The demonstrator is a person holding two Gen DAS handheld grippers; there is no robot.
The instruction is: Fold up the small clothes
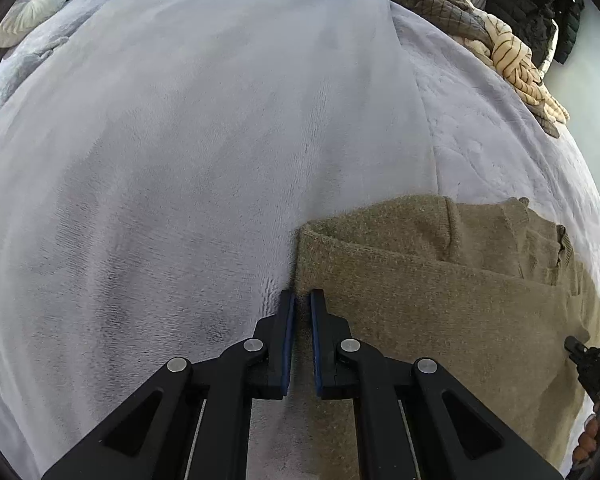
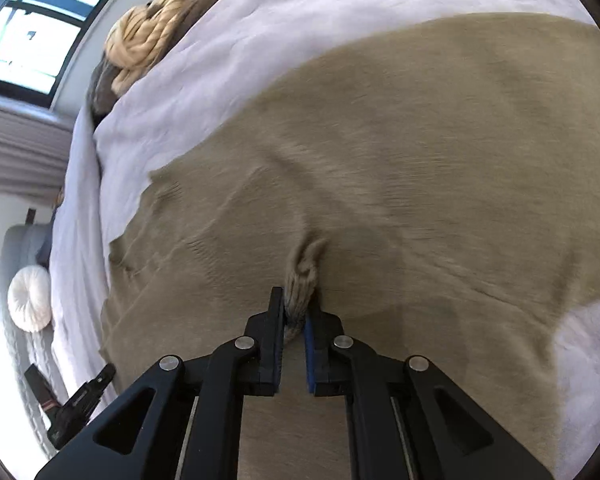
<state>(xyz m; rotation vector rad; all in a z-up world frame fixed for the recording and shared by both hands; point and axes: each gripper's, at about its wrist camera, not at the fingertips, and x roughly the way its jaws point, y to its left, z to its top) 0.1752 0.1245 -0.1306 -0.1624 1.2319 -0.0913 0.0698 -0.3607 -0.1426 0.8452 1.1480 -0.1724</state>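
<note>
An olive-brown knit garment (image 1: 440, 280) lies partly folded on the pale lilac bed cover (image 1: 180, 140). My left gripper (image 1: 303, 300) stands at the garment's left edge, jaws nearly closed on that edge. In the right wrist view the same garment (image 2: 400, 140) fills most of the frame. My right gripper (image 2: 298, 300) is shut on a bunched pinch of its knit fabric (image 2: 302, 280), which puckers toward the jaws. The right gripper's body shows at the left wrist view's right edge (image 1: 592, 364), and the left gripper at the right wrist view's lower left (image 2: 80, 396).
A pile of other clothes, cream striped and brown checked (image 1: 500, 44), sits at the bed's far edge; it also shows in the right wrist view (image 2: 148, 36). A round white cushion (image 1: 32, 8) lies at the head of the bed. Dark coats (image 1: 540, 8) hang beyond.
</note>
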